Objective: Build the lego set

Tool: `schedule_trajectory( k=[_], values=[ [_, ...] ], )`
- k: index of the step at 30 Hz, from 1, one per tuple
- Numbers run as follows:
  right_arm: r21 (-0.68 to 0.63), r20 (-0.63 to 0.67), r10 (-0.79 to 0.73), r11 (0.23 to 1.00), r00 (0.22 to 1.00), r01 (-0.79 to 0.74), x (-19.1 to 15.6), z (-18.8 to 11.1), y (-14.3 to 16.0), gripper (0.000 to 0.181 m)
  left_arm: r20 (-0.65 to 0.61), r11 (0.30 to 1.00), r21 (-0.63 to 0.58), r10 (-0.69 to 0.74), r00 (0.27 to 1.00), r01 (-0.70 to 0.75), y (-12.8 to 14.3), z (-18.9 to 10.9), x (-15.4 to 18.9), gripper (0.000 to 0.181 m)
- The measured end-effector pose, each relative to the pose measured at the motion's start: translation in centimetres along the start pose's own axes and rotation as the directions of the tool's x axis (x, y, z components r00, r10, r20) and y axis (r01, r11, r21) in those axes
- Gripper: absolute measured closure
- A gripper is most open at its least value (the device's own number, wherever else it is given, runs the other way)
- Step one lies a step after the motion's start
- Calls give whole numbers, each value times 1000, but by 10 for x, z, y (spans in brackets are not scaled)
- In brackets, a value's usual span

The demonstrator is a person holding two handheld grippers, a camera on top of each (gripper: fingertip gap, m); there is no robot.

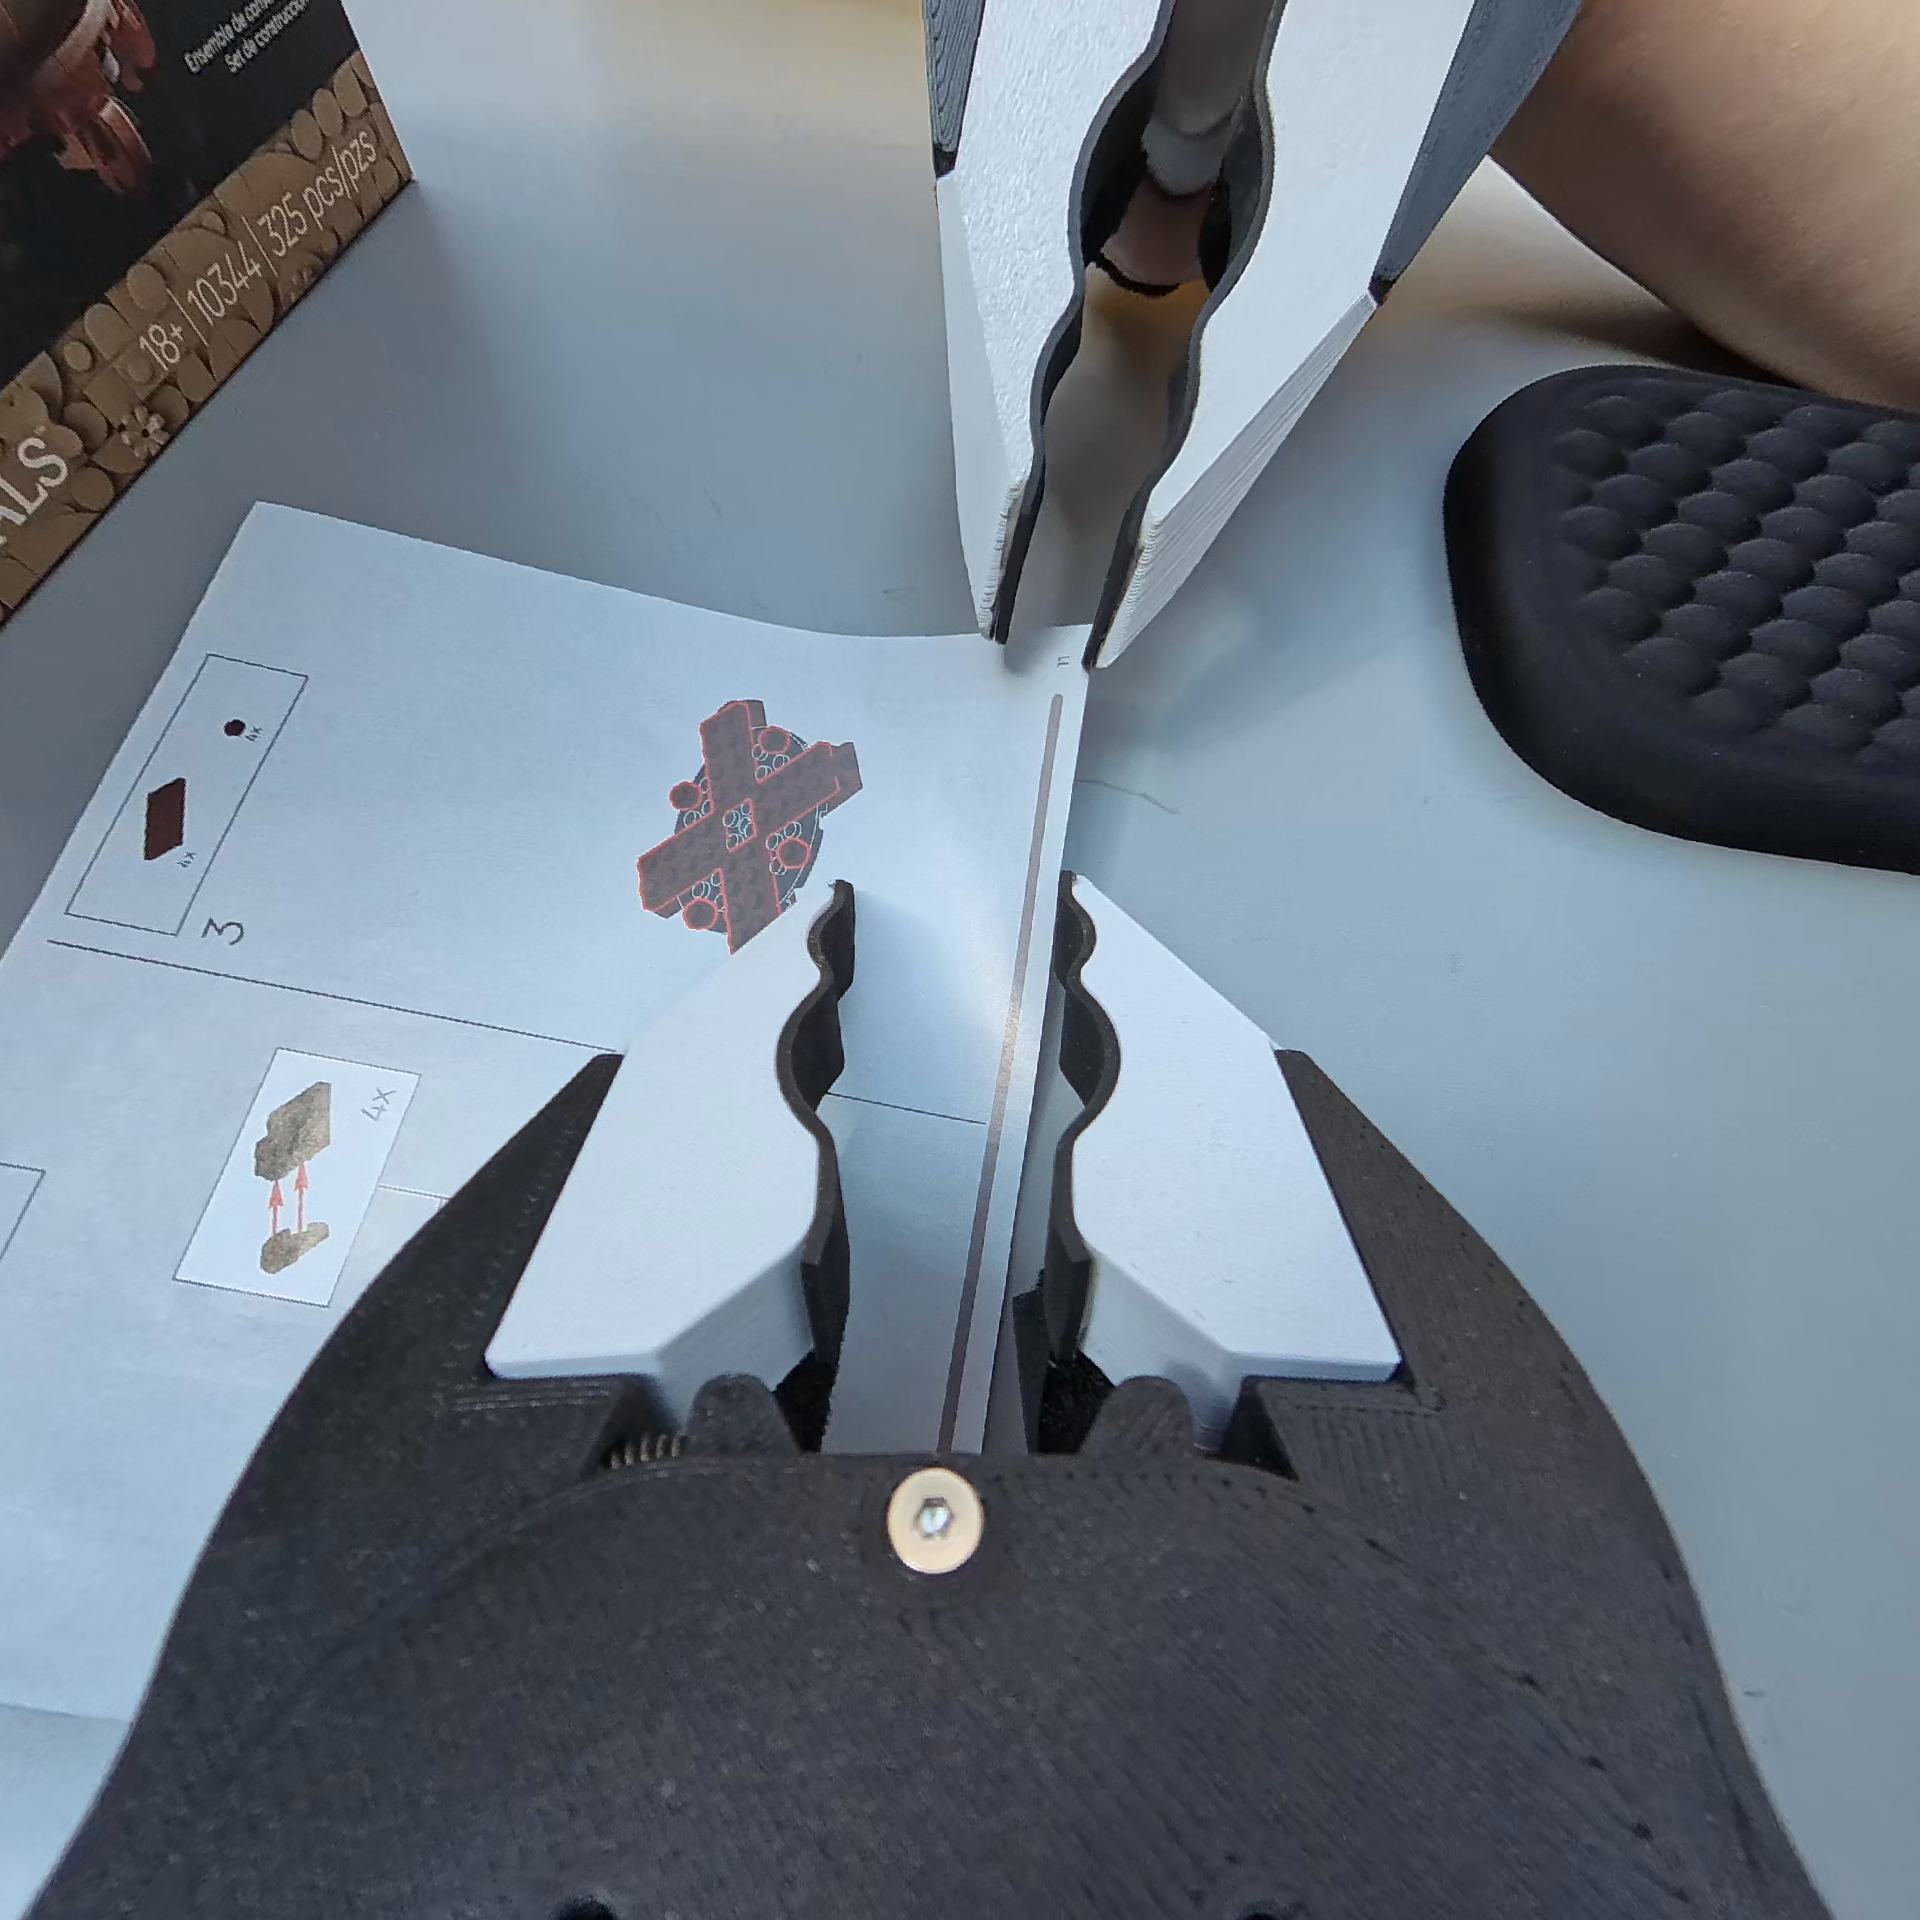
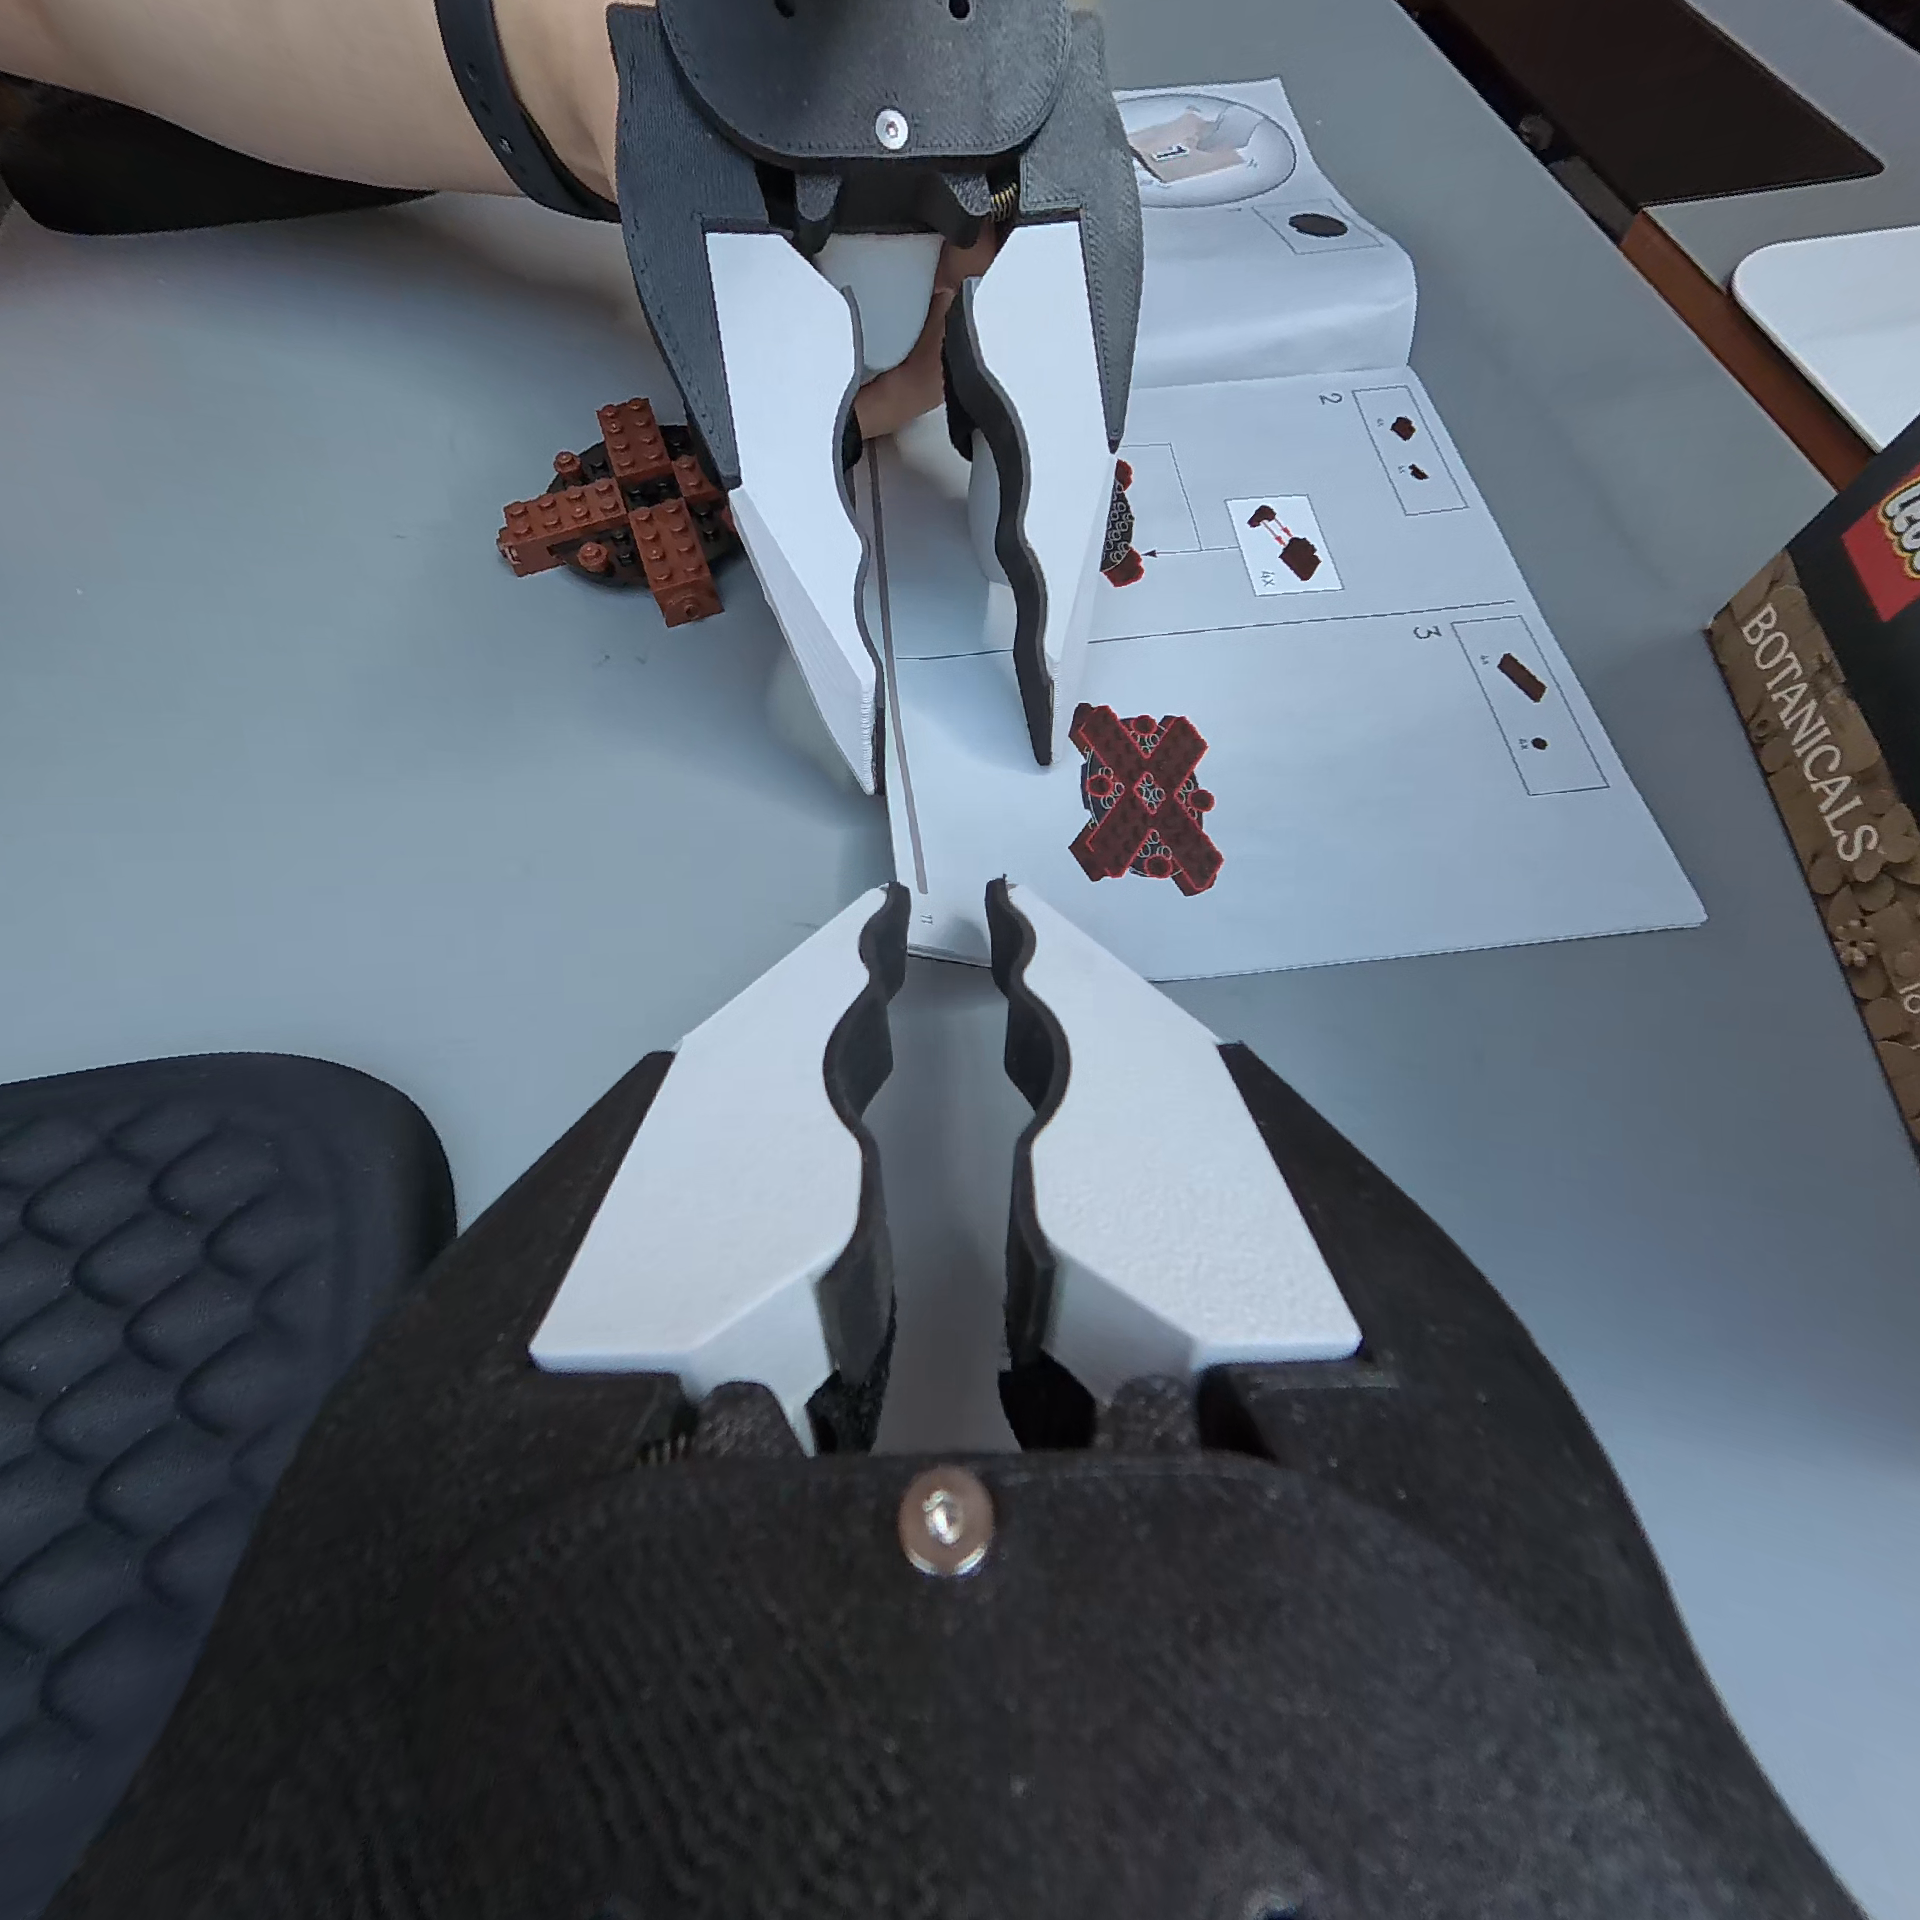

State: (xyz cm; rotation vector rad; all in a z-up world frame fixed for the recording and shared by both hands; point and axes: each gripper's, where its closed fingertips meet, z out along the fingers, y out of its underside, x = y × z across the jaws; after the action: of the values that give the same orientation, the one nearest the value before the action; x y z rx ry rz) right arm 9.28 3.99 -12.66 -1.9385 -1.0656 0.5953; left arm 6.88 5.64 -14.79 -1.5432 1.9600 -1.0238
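Observation:
The instruction booklet [image 1: 468, 779] lies open on the grey table, also in the right wrist view [image 2: 1299, 727]. My left gripper [image 1: 956, 894] is open, its jaws astride the page's right edge near the printed cross picture; it also shows from the right wrist view [image 2: 956, 769]. My right gripper [image 2: 943, 891] faces it, jaws a narrow gap apart with the page's near corner between them and nothing clamped; it also shows in the left wrist view [image 1: 1049, 644]. The lego build [image 2: 623, 509], a brown brick cross on a black round plate, sits on the table left of the booklet.
The lego box [image 1: 156, 260] stands beside the booklet, also seen in the right wrist view [image 2: 1829, 779]. A black dimpled pad [image 1: 1704, 603] lies by my right gripper [image 2: 177, 1299]. A person's forearm [image 2: 312, 104] rests behind the build. A white flat object [image 2: 1839, 301] sits at the far right. Left tips to right tips: about 5 cm.

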Motion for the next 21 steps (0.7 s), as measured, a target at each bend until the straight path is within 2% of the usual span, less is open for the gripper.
schedule_trajectory(
  k=[7, 12, 16, 21],
  values=[
    [12, -34, -12, 1000, 999, 13, 5, -1, -2, 170, -1, 1000, 2, -2, 1000, 2, 0, 0, 0, 144],
    [13, 24, -14, 1000, 1000, 13, -5, 1, -2, 168, -6, 1000, 4, -9, 1000, 9, 0, 0, 0, 145],
    [-8, -3, -21, 1000, 1000, 21, -1, 3, 1, 167, -10, 1000, 4, -14, 1000, 14, 0, 0, 0, 144],
    [24, 21, 7, 1000, 1000, -7, -2, 2, -2, 167, -2, 1000, 3, -9, 1000, 9, 0, 0, 0, 144]
  ],
)
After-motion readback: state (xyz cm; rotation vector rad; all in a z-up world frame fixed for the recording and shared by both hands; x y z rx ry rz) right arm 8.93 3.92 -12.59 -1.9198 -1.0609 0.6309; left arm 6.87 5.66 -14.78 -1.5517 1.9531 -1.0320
